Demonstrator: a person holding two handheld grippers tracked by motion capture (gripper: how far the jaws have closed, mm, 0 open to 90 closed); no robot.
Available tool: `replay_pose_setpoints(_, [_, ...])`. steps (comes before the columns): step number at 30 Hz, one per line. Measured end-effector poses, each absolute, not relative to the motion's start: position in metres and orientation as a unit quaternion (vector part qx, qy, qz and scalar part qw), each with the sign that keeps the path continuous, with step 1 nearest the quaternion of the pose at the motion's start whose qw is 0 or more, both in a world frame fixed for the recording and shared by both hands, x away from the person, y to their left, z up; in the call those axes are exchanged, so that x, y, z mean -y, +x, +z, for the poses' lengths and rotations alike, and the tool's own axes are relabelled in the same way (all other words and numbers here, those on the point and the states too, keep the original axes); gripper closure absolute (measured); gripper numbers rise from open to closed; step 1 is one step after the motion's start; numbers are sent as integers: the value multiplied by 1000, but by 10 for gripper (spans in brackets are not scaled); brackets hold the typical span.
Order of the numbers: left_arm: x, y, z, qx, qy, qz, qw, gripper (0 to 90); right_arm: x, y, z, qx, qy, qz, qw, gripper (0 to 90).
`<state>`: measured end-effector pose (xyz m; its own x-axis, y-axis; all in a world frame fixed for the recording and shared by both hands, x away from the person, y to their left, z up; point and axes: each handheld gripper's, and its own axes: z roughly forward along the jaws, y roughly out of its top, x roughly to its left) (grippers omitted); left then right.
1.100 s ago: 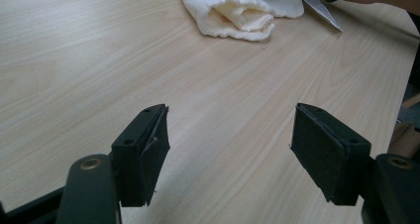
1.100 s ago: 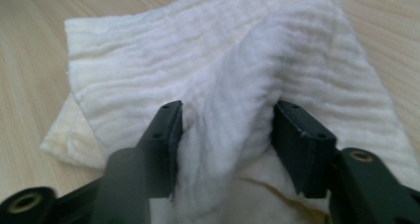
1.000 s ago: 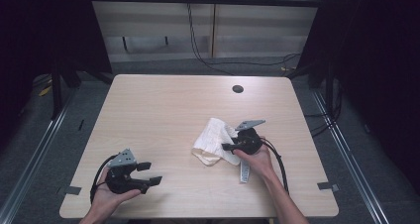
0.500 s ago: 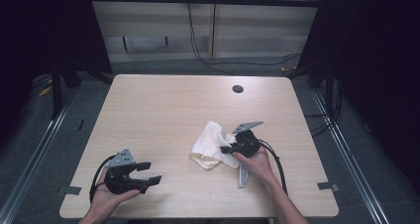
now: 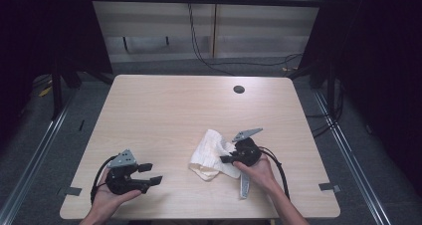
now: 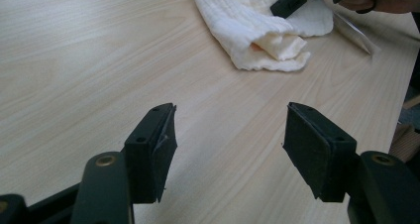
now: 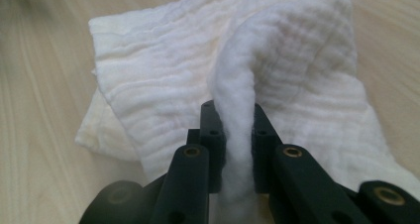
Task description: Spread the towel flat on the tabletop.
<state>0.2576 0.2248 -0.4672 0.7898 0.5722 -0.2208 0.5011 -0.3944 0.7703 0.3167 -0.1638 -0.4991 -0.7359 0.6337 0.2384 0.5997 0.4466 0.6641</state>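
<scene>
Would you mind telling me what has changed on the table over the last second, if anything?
Very little. The right gripper stays shut on a fold of the white cloth, which lies in the same place and shape as a second ago. The left gripper remains open, resting near the table's front left edge, apart from the cloth. No grasp or release is visible.

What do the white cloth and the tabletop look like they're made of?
White cloth: soft woven cotton, likely crinkled gauze or muslin, matte; ribbed weave shows, and it bunches where the right gripper pinches it. Tabletop: light wood-grain surface, probably laminate, with smooth faint sheen.
</scene>
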Motion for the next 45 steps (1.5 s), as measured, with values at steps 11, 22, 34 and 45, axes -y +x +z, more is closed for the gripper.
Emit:
replay_pose_setpoints(11, [-223, 257, -468, -318, 836, 37, 445, 436, 148, 292, -497, -850, 359, 385, 1, 814])
replay_pose_setpoints(22, [-223, 257, -468, -316, 837, 42, 445, 395, 117, 274, -494, -860, 338, 382, 0, 705])
replay_pose_setpoints(34, [-225, 257, -467, -320, 834, 41, 447, 372, 141, 254, -460, -846, 320, 425, 33, 422])
replay_pose_setpoints(45, [-225, 258, -468, -321, 835, 40, 445, 372, 146, 224, -472, -874, 260, 410, 4, 638])
